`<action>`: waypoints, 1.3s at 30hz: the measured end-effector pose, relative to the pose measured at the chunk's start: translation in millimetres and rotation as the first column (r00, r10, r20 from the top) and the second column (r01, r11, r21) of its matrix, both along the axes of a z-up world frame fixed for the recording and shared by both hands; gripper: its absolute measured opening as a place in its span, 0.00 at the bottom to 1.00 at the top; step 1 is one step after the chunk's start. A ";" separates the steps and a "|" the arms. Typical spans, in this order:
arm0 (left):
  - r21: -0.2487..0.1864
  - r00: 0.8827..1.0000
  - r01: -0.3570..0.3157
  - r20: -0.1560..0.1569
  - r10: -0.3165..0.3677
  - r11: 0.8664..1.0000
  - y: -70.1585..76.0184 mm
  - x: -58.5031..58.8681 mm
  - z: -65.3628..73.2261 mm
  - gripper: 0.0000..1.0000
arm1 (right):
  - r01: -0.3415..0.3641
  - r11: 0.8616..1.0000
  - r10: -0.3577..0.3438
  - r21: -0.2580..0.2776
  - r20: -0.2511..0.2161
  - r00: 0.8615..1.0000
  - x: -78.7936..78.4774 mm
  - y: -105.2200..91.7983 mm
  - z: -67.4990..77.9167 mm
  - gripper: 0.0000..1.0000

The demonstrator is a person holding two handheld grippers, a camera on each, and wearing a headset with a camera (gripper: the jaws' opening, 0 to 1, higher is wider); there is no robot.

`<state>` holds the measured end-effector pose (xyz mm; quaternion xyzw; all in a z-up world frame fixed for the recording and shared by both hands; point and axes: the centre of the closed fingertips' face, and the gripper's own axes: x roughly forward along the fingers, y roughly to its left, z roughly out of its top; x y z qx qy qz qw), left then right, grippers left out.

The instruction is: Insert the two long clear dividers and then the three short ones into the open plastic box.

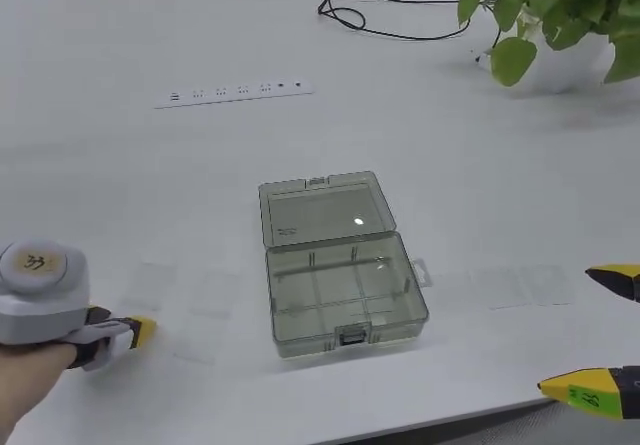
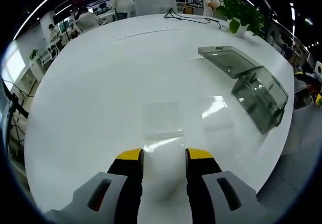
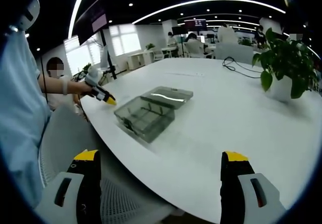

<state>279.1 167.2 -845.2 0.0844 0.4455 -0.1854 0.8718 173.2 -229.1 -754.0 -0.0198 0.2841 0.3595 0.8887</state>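
The left tongs (image 2: 164, 156) are hovering low over the white table (image 2: 90, 93) with a narrow gap between the jaws, and they are gripping nothing. The right tongs (image 3: 160, 158) are hanging at the table's near edge, spread wide and equally empty.

Just ahead of the left jaws, in the middle of the left gripper view, a clear divider (image 2: 162, 119) is lying flat with a second sheet (image 2: 216, 114) beside it. Further on, the open plastic box (image 1: 345, 300) is sitting in the centre of the head view, its lid (image 1: 325, 210) folded back flat behind it.

We are judging the task to be at or near its start, since the dividers we can pick out are lying outside the box and neither pair of tongs is carrying one. Thin upright lines are showing inside the box. They may be moulded slots or dividers already seated, and we cannot tell which through the clear plastic.

The left gripper view is giving us crisp edges on the two sheets, which the head view is rendering as faint smudges at lower left. The head view is adding more pale pieces (image 1: 520, 285) right of the box. The right gripper view is offering the box side-on, with the left tongs beyond it at centre left. Along the top of the head view, a power strip (image 1: 235, 92), a black cable (image 1: 370, 15) and a potted plant (image 1: 560, 10) are sitting at the far side.
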 end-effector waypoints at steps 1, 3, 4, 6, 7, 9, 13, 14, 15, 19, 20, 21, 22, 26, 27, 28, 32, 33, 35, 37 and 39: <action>0.000 1.000 -0.001 0.001 0.001 1.000 0.2 0.0 0.1 0.31 | 0.000 1.000 0.000 -0.001 -0.001 1.000 0.1 -0.2 0.0 1.00; -0.008 1.000 -0.009 0.006 0.009 1.000 0.0 -0.4 1.1 0.31 | -0.001 1.000 0.001 -0.002 0.000 1.000 0.2 -0.6 0.1 1.00; -0.011 1.000 -0.008 0.006 0.008 1.000 -0.4 -0.7 1.3 0.31 | -0.001 1.000 0.001 -0.001 0.000 1.000 0.2 -0.7 0.2 1.00; -0.009 1.000 -0.004 0.006 0.004 1.000 -0.9 -1.5 1.5 0.31 | -0.001 1.000 0.001 -0.002 -0.001 1.000 -0.1 -1.1 0.1 1.00; -0.008 1.000 -0.004 0.007 0.004 1.000 -0.8 -1.7 1.6 0.31 | -0.002 1.000 0.002 -0.004 -0.002 1.000 -0.2 -1.3 -0.2 1.00; -0.009 1.000 -0.003 0.007 0.003 1.000 -0.8 -1.8 1.7 0.31 | -0.002 1.000 0.002 -0.001 -0.002 1.000 -0.1 -0.7 0.0 1.00; -0.013 1.000 -0.003 0.018 0.004 1.000 -2.0 -0.4 4.6 0.31 | -0.005 1.000 0.005 0.000 -0.001 1.000 0.5 1.3 0.1 1.00; -0.015 1.000 -0.001 0.024 0.001 1.000 -2.6 0.6 7.0 0.31 | -0.007 1.000 0.007 -0.001 -0.001 1.000 0.5 2.1 0.0 1.00; -0.016 1.000 0.000 0.027 0.001 1.000 -3.2 1.0 8.5 0.31 | -0.008 1.000 0.008 0.000 -0.001 1.000 0.8 2.6 0.2 1.00; -0.023 0.999 0.006 0.047 -0.005 1.000 -5.3 6.2 16.6 0.31 | -0.011 1.000 0.011 0.002 -0.003 1.000 1.4 4.8 0.8 1.00; -0.029 0.999 0.007 0.054 -0.005 1.000 -6.3 7.8 18.9 0.31 | -0.011 1.000 0.011 0.003 -0.004 1.000 1.7 5.4 1.0 1.00; -0.033 0.998 0.007 0.058 -0.005 0.999 -7.1 9.0 21.6 0.31 | -0.012 1.000 0.012 0.003 -0.004 1.000 1.8 5.7 1.3 1.00; -0.034 0.998 0.007 0.061 -0.005 0.999 -7.5 9.6 22.9 0.31 | -0.012 1.000 0.012 0.002 -0.002 1.000 2.2 6.2 1.8 1.00; -0.056 0.996 0.020 0.089 -0.015 0.998 -15.8 14.6 34.1 0.31 | -0.012 1.000 0.012 0.008 -0.001 1.000 4.0 8.8 3.0 1.00; -0.064 0.995 0.021 0.094 -0.015 0.998 -18.5 16.3 37.1 0.31 | -0.012 1.000 0.012 0.009 -0.002 1.000 4.2 9.4 2.9 1.00; -0.069 0.995 0.022 0.099 -0.015 0.997 -20.5 17.7 39.3 0.31 | -0.014 1.000 0.014 0.010 -0.001 1.000 4.5 10.3 3.0 1.00; -0.094 0.991 0.035 0.134 -0.023 0.995 -32.8 26.8 51.8 0.31 | -0.019 1.000 0.019 0.010 -0.005 1.000 6.4 13.2 2.7 1.00; -0.102 0.989 0.043 0.143 -0.028 0.994 -37.1 29.4 55.1 0.31 | -0.019 1.000 0.019 0.011 -0.004 1.000 7.4 13.9 2.8 1.00; -0.104 0.988 0.051 0.154 -0.034 0.993 -42.2 32.3 59.0 0.31 | -0.019 1.000 0.019 0.012 0.002 1.000 8.9 15.2 3.9 1.00; -0.120 0.985 0.059 0.167 -0.039 0.991 -48.9 36.1 64.0 0.31 | -0.018 1.000 0.017 0.018 0.005 1.000 10.8 16.6 5.1 1.00; -0.125 0.982 0.068 0.181 -0.045 0.990 -55.2 38.9 68.4 0.31 | -0.018 1.000 0.018 0.016 0.006 1.000 12.1 17.0 5.2 0.99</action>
